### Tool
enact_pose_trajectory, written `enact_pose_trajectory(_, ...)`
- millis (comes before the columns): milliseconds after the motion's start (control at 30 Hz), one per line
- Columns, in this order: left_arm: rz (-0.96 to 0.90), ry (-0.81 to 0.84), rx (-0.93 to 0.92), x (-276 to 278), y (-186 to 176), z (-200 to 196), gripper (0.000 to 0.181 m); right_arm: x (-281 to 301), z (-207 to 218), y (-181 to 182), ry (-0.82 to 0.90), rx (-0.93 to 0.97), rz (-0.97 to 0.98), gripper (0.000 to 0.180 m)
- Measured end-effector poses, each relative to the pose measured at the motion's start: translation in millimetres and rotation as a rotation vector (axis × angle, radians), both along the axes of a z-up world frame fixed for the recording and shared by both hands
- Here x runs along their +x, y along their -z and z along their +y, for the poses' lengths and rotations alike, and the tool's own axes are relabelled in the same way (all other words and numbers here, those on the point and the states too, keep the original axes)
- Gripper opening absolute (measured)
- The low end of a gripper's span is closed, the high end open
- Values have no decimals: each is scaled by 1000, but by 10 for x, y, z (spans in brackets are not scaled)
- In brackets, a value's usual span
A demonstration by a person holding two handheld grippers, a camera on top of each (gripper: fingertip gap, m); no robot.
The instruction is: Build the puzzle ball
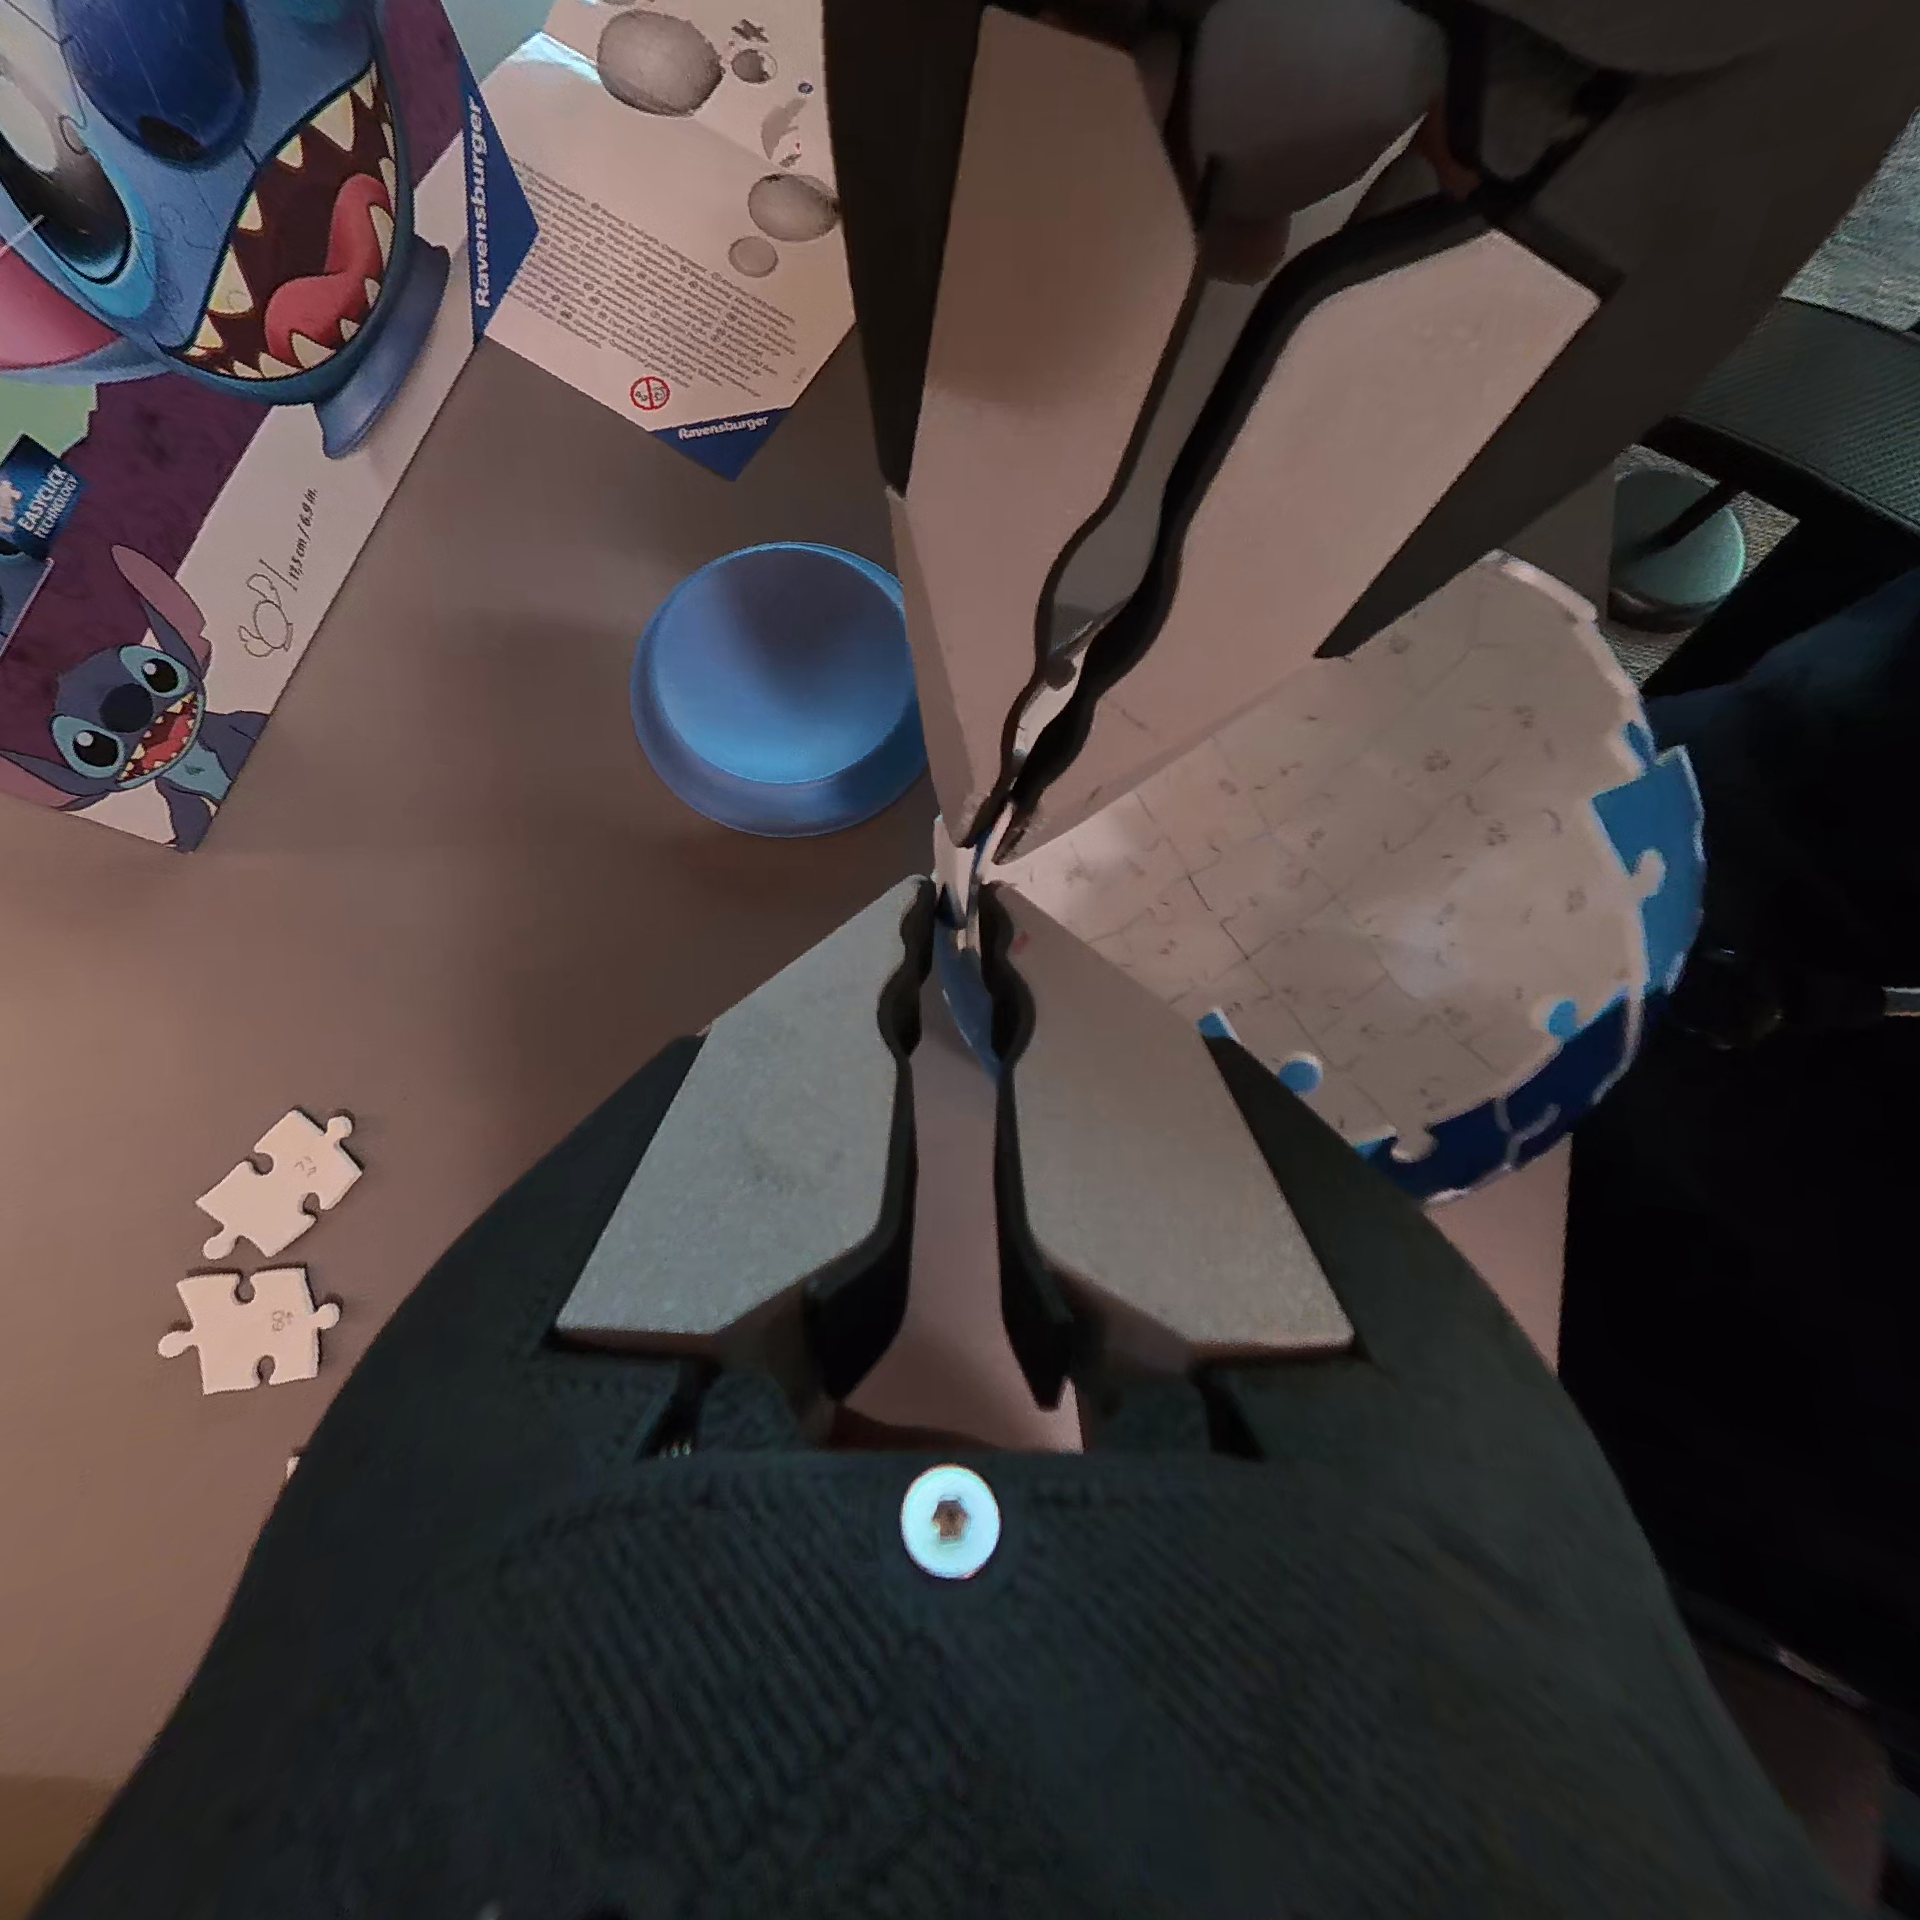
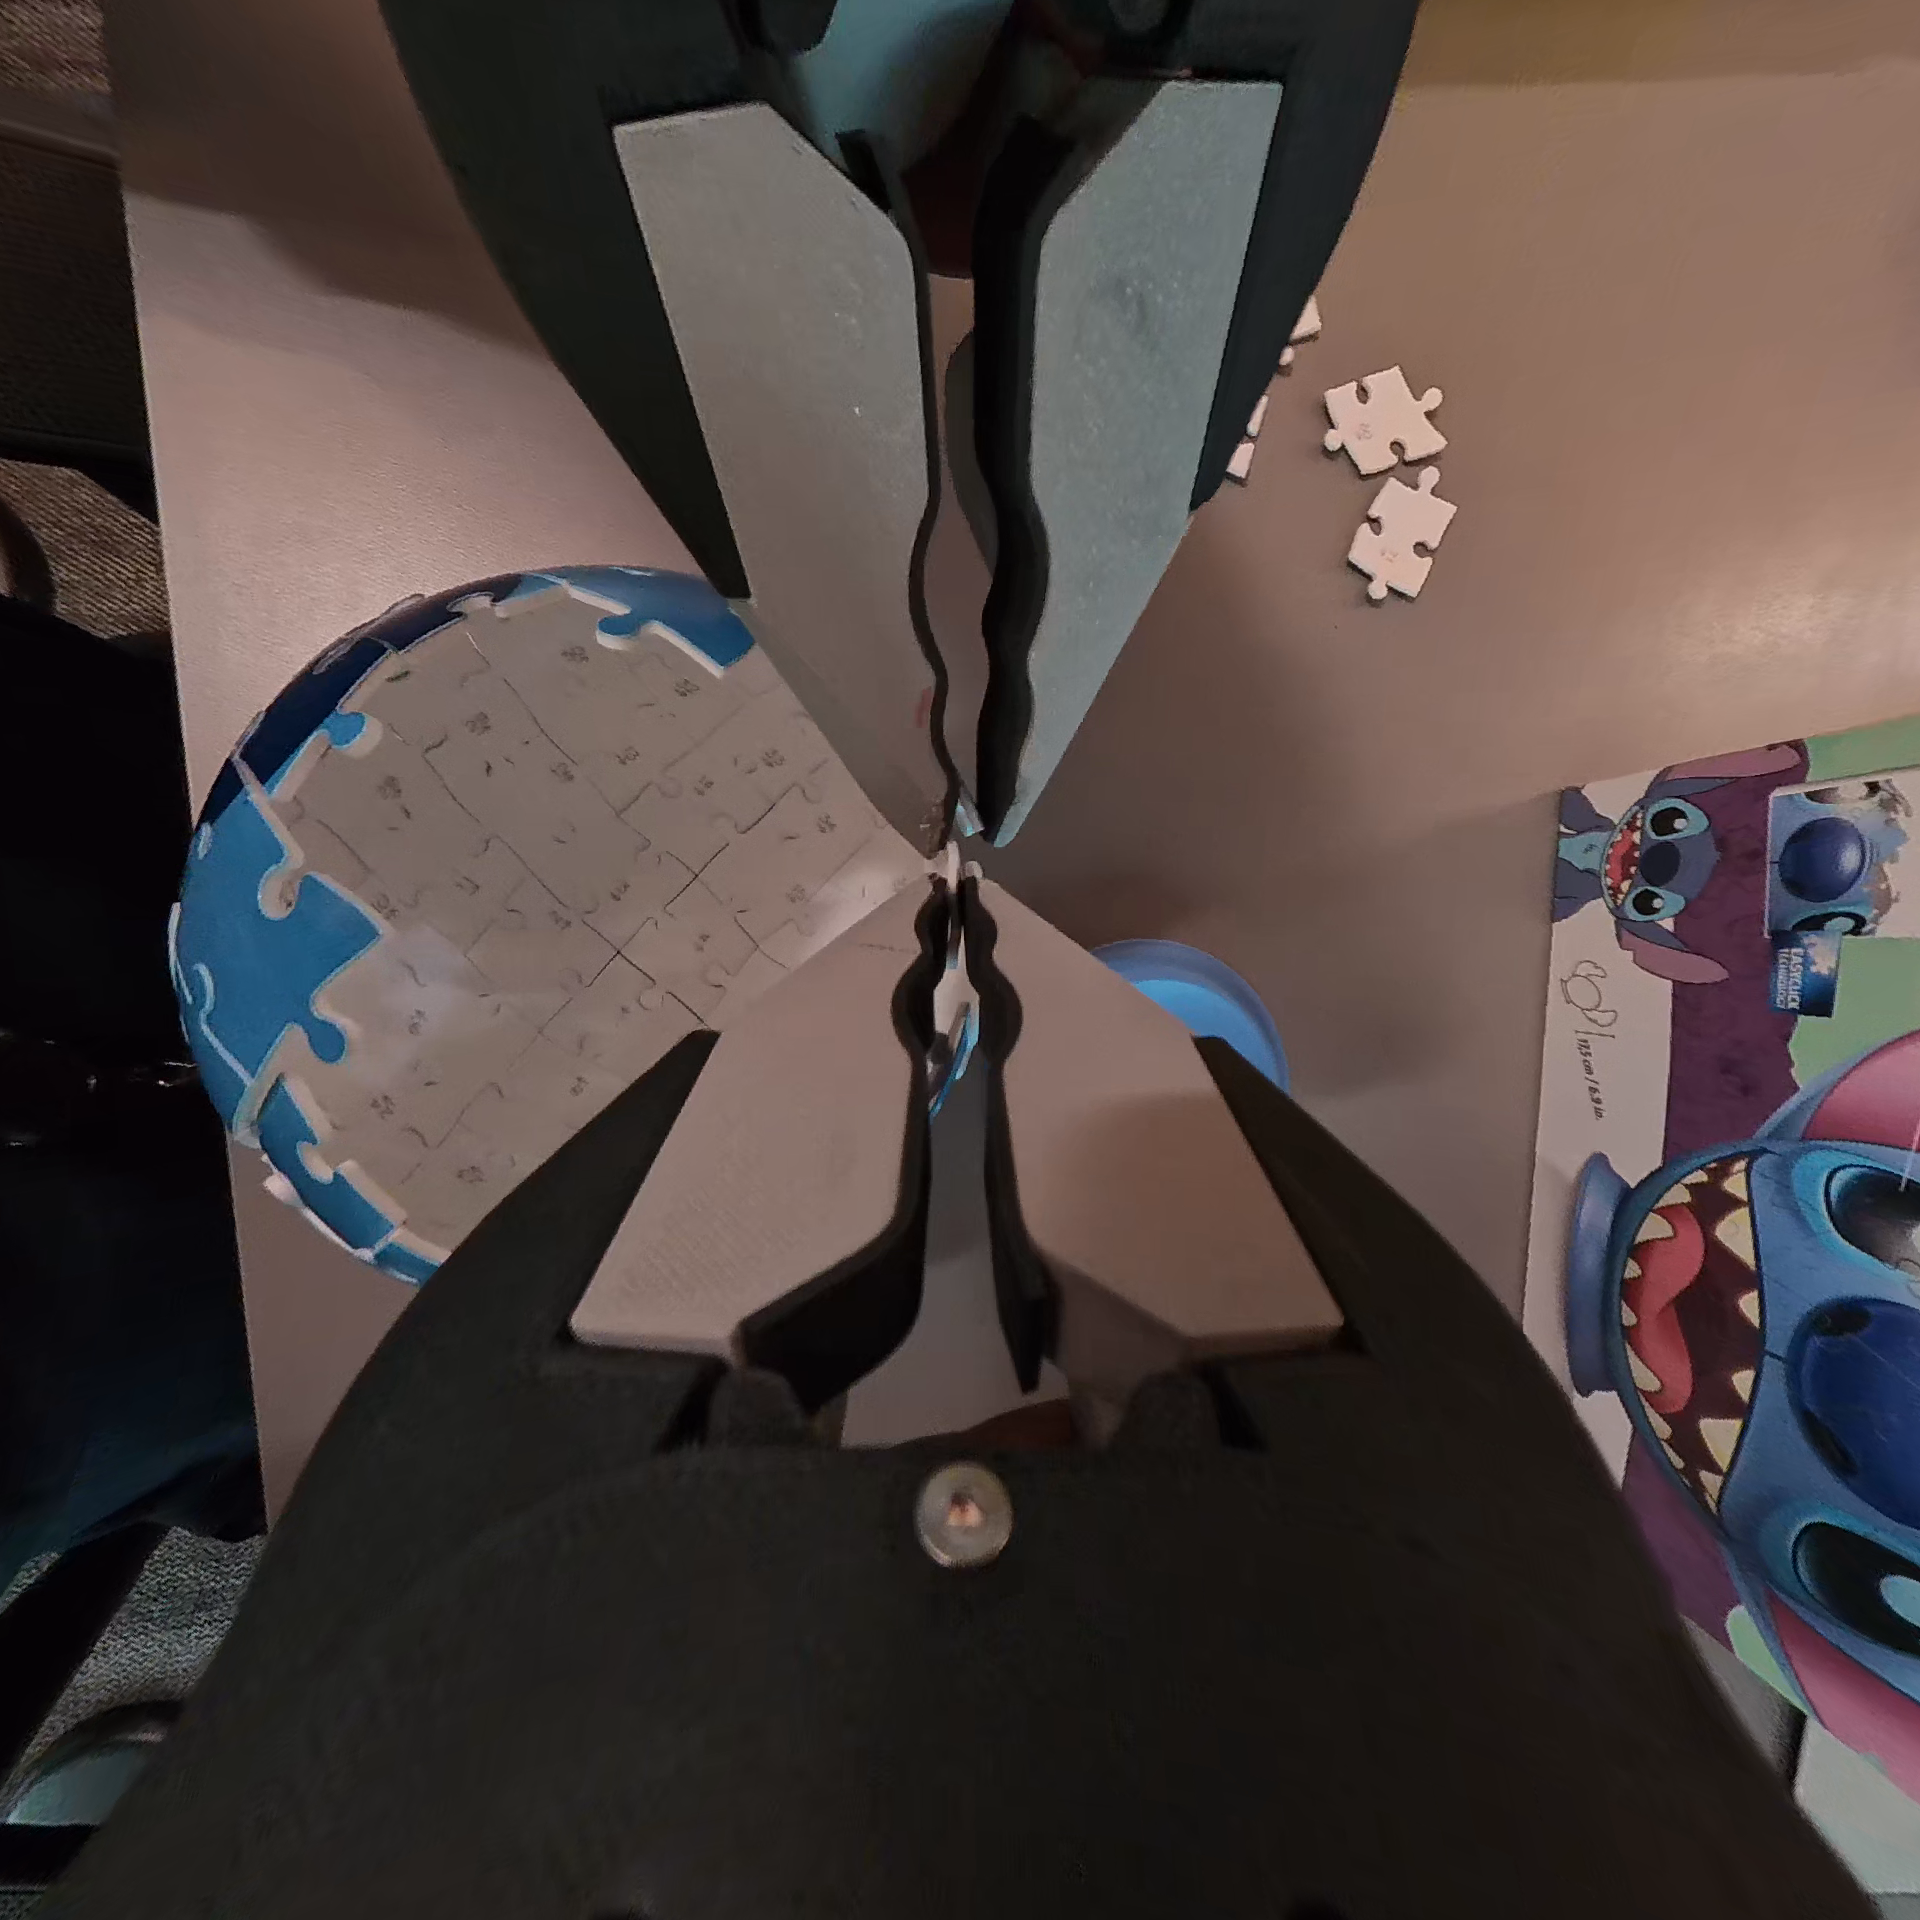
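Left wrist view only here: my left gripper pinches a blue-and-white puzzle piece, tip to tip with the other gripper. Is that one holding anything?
Observer: Yes. The right gripper is closed on a white-and-blue curved puzzle piece.
Operator: I count two loose white pieces on the brown table. More?
Observer: At least one more white puzzle piece peeks from behind the left gripper.

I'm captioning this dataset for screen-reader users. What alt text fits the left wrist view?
Two grippers, left and right, meet tip to tip, pinching a blue-and-white puzzle piece at the rim of a half-built puzzle ball. On the brown table lie a blue stand, two loose pieces and the puzzle box.
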State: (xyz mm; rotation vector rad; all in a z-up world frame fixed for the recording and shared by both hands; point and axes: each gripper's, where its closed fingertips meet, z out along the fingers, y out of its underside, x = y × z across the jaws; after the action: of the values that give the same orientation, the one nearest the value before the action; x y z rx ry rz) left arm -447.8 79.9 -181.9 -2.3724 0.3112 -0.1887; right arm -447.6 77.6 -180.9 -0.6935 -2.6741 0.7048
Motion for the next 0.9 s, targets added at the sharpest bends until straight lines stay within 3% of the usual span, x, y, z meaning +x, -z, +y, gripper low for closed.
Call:
enact_pose_trajectory(300, -5, -13, 21, -23, -50, -2, 16, -15, 25, 10, -1, -2, 6, 0)
enact_pose_trajectory(900, 5, 18, 141, 97, -193, 8, 1, 34, -31, -50, -25, -42, 40, 0)
